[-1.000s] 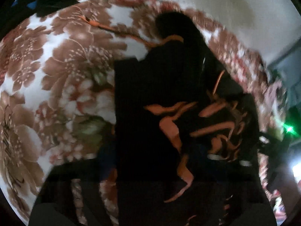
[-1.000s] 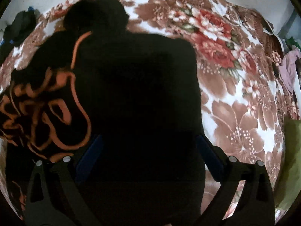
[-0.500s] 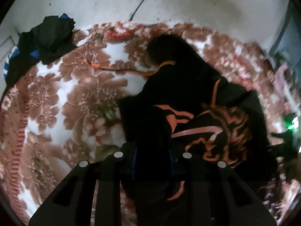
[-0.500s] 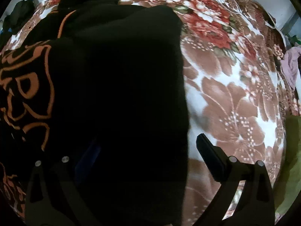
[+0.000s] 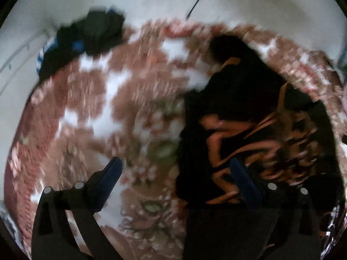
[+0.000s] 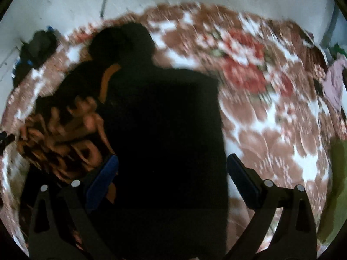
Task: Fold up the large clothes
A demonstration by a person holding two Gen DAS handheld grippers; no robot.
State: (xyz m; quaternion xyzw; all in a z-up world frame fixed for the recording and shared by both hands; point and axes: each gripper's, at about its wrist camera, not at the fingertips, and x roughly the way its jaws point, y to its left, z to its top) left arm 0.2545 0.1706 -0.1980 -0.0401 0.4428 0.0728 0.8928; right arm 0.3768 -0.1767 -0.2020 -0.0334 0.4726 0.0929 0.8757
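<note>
Black fabric with orange lettering: a large garment (image 5: 249, 112) lies bunched on a floral blanket (image 5: 104, 99) patterned in brown, white and red. Both views are motion-blurred.

Left wrist view: left tool (image 5: 175, 173) has its jaws opening and already spread wide. Blue pads visible on both fingers (image 5: 110, 175). Left finger sits over bare blanket; right finger overlaps the garment's near left edge. Neither pad presses cloth; the blanket and the garment's edge show in the gap. Garment occupies the right half of this view, hood-like dark lump at its far end, orange print across the middle and right. Dark pile of other clothes (image 5: 91, 36) with a bit of blue sits at the blanket's far left edge, well apart from the garment. Pale wall (image 5: 151, 0) behind, thin dark cord running down it.

Right wrist view: right tool (image 6: 172, 169) stands wide, fingers apart on either side of a broad plain black panel of the garment (image 6: 164, 130). Pads look clear of the cloth, though darkness makes contact hard to judge. Orange print shows at left, beside the left finger. Pinkish cloth (image 6: 335, 86) and a green item (image 6: 338, 184) lie at the right edge.
</note>
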